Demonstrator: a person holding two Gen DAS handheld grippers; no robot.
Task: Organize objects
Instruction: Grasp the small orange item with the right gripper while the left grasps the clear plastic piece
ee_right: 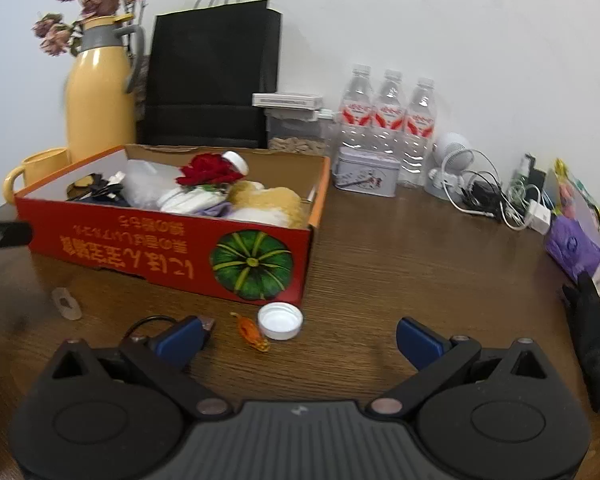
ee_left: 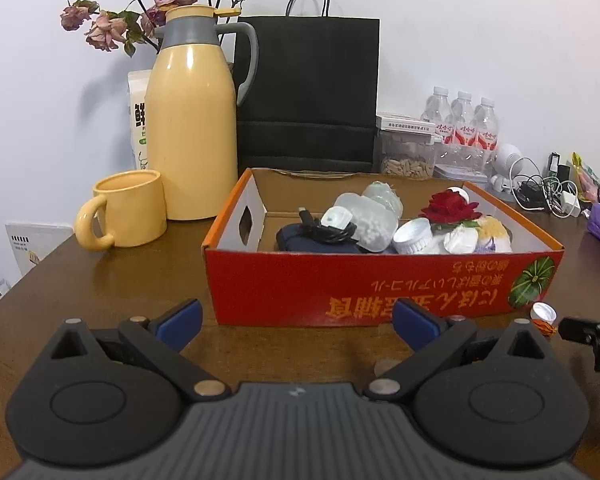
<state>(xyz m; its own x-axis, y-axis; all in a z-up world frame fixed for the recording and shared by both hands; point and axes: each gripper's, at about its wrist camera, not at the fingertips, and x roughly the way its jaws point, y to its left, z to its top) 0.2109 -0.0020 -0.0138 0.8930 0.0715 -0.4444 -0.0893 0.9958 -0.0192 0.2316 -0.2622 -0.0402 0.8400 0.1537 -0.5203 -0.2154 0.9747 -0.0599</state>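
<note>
White wall (ee_left: 480,32) behind, plain, evenly lit, soft shadows at 10 o'clock. Dark wood-grain table (ee_right: 400,264) fills the lower half, meeting the wall at 12 o'clock.

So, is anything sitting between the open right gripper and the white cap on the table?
Nothing visible blocks it. The white cap lies on bare table just ahead of the right gripper, whose jaws stand wide open. The small orange object lies beside the cap, close enough to be nudged.

Bare table (ee_right: 400,264) right of the red box (ee_right: 172,256); white cap (ee_right: 280,321) just before it.
</note>
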